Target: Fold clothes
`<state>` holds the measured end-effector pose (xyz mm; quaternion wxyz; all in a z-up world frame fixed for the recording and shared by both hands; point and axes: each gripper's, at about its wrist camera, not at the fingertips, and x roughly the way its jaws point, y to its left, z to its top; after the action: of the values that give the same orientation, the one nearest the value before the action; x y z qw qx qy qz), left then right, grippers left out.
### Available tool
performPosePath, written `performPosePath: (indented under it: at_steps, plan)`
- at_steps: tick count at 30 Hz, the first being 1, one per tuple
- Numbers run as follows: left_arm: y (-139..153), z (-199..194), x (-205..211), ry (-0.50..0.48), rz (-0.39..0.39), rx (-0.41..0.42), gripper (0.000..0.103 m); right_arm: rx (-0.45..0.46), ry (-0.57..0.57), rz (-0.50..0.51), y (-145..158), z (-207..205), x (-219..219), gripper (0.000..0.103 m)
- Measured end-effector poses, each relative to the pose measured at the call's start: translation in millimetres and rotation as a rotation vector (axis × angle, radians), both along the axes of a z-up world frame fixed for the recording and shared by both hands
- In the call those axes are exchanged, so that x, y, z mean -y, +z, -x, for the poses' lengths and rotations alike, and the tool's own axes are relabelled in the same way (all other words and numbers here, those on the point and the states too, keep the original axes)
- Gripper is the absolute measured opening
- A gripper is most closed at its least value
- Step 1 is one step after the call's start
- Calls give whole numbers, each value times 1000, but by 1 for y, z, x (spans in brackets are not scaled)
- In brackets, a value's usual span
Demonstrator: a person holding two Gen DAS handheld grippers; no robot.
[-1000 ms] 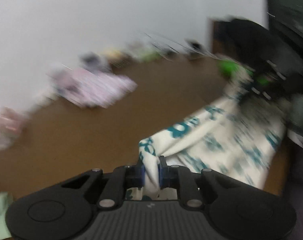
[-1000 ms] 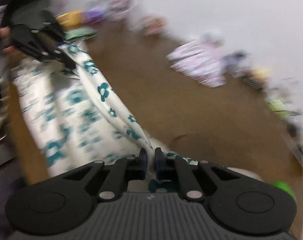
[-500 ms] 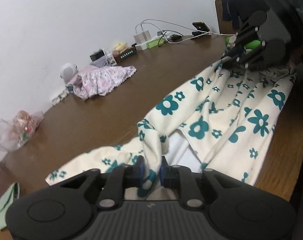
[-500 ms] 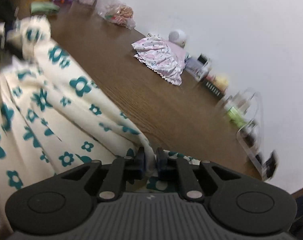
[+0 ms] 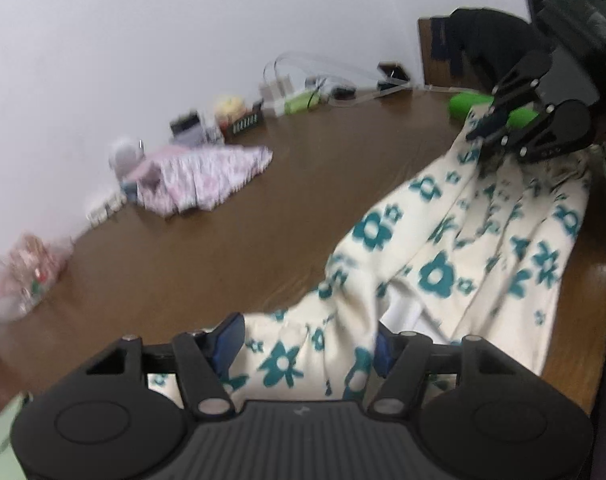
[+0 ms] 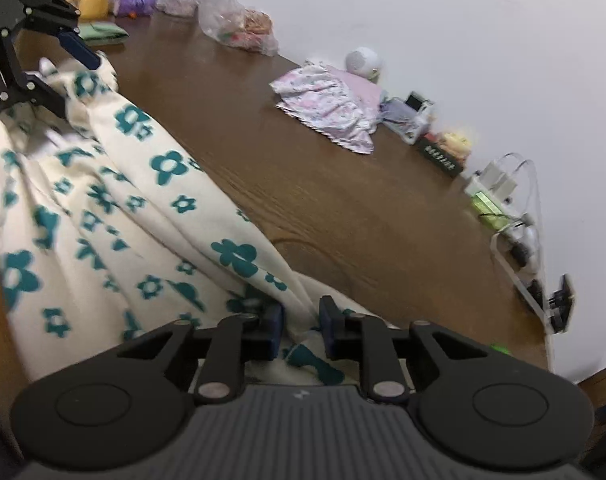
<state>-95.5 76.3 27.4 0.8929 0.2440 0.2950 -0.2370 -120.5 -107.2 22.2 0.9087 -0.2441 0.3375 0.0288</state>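
- Lying along the near edge of the table (image 5: 231, 248), the cloth (image 5: 443, 264) is cream w/ teal flowers, rumpled in long folds, white lining showing at one gap.
- Left gripper (image 5: 309, 340): jaws opening, wide apart; cloth lies between the pads but they don't press on it.
- Right gripper (image 6: 301, 326): jaws opening, only a narrow gap; a cloth fold runs between the pads, looks slack, not pinched.
- Left view only: green object (image 5: 469, 104) by the cloth's far end, beside the right gripper; dark chair back beyond the table.
- Right view only: plastic bag (image 6: 239, 24), green pouch (image 6: 103, 34) past the cloth's other end.
- Both views: pink garment (image 6: 331, 104) across the table from the cloth, by the wall.
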Motion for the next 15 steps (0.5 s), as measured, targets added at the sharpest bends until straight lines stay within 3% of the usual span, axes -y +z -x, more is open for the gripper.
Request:
performPosePath:
  at_steps: [6, 8, 10, 12, 13, 15]
  plan:
    - [-7, 4, -18, 70, 94, -52, 63, 20, -33, 16, -5, -8, -4, 18]
    - [1, 8, -17, 45, 53, -52, 62, 16, -31, 6, -6, -9, -2, 18]
    - [21, 9, -15, -13, -20, 10, 63, 14, -31, -1, -6, -9, -1, 18]
    - [39, 6, -11, -64, -94, 63, 78, 14, -30, -3, -6, -10, -1, 18]
    - [42, -1, -10, -105, -138, 36, 97, 15, -31, -4, -6, -10, -1, 18]
    - [47, -17, -6, -196, -228, -38, 102, 19, -32, -8, -6, -10, -1, 18]
